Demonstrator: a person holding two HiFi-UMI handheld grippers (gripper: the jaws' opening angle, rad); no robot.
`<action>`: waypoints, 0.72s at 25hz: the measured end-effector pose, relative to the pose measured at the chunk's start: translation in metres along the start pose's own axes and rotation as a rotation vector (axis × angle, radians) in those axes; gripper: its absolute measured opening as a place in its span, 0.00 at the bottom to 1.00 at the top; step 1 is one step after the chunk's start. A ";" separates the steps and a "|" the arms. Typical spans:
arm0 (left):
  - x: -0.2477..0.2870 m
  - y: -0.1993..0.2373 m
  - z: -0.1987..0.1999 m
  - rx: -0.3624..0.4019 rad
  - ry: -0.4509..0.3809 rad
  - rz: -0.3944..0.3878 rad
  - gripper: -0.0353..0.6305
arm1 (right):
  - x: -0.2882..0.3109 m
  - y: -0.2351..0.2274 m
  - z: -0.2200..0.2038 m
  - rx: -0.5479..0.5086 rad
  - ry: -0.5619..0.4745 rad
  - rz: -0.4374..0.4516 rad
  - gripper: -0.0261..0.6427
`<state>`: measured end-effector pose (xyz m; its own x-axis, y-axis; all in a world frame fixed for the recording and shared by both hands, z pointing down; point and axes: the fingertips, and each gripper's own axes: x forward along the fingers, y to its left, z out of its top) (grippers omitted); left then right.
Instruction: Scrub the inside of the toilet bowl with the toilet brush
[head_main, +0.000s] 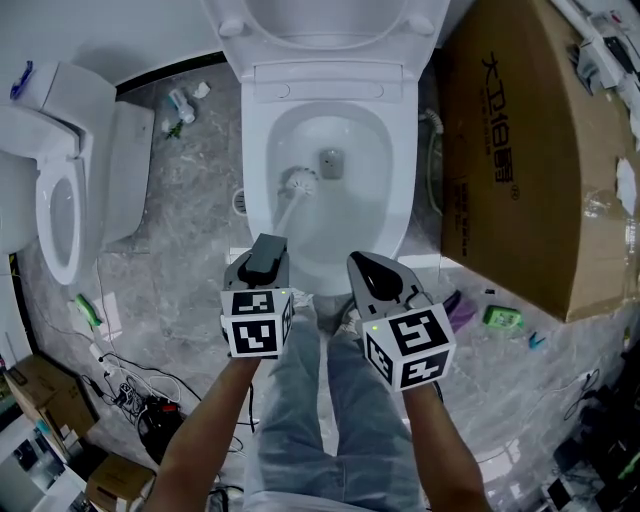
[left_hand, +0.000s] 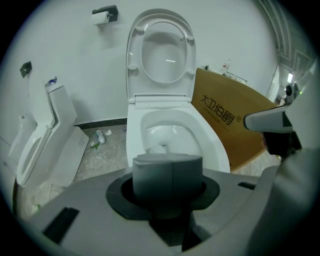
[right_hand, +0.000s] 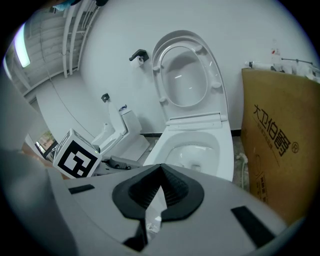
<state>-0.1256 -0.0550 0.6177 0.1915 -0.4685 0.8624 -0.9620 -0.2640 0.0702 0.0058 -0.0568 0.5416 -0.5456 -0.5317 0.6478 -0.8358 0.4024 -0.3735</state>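
The toilet brush (head_main: 290, 205) is clamped by the thick grey end of its handle in the left hand-held gripper (head_main: 267, 256). In the left gripper view that handle end is seen filling the gap between the jaws. The bristle head (head_main: 299, 182) is down inside the toilet bowl (head_main: 398, 150), laid against the bowl's left inner wall, near the grey outlet (head_main: 330, 162). The seat (head_main: 330, 15) is raised, so the whole basin is exposed. The right hand-held gripper (head_main: 375, 275) is held just beside the left one above the bowl's front rim, its jaws together with nothing between them.

Scrubbing is judged to be under way, with the right wall, the front and the underside of the rim yet to be covered. For a good stroke, the bristles should be pressed flat to the porcelain and swept round the wall in overlapping arcs, then worked up under the rim. Since the brush is gripped at its far end, leverage is long and the handle could twist in the jaws, so pressure is best applied along the shaft rather than across it. Short, controlled strokes are advised so that nothing is flicked over the rim.
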 end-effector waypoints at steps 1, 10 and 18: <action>-0.002 -0.003 -0.004 -0.006 0.004 0.001 0.29 | -0.001 -0.001 -0.002 0.003 0.001 0.001 0.03; -0.009 -0.031 -0.035 -0.026 0.041 -0.027 0.29 | -0.005 -0.007 -0.004 0.007 -0.005 0.004 0.03; -0.006 -0.057 -0.040 0.016 0.062 -0.076 0.29 | -0.007 -0.013 -0.002 0.016 -0.008 -0.008 0.03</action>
<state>-0.0799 -0.0036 0.6290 0.2509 -0.3934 0.8844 -0.9418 -0.3104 0.1291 0.0206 -0.0567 0.5437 -0.5394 -0.5404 0.6457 -0.8408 0.3866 -0.3789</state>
